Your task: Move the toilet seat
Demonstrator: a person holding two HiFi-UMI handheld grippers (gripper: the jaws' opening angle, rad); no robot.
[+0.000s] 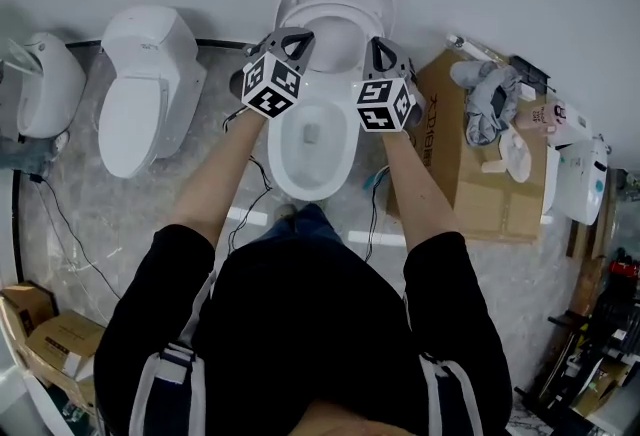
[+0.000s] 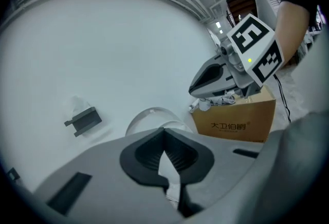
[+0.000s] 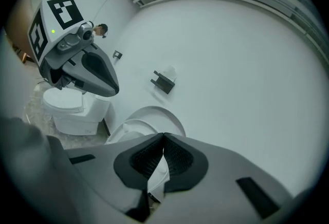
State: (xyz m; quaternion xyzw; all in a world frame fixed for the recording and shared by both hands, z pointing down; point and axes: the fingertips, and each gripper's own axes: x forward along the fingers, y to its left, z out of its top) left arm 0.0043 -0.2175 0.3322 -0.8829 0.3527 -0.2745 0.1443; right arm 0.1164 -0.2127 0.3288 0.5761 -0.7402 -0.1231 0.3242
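Gripping the toilet seat point(image 3: 158, 172) — left gripper point(image 1: 293, 46), right gripper point(image 1: 378, 52), jaws pinched shut on opposite rims.

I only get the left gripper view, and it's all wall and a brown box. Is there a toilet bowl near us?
Observer: Yes. The head view shows the toilet bowl uncovered, close in front of the person.
Child: Is it the only toilet?
Observer: No. A second toilet, lid down, stands to its left by the same wall.
Child: Is the other gripper open?
Observer: No. The right gripper has its jaws closed, tips together, as its own view shows.
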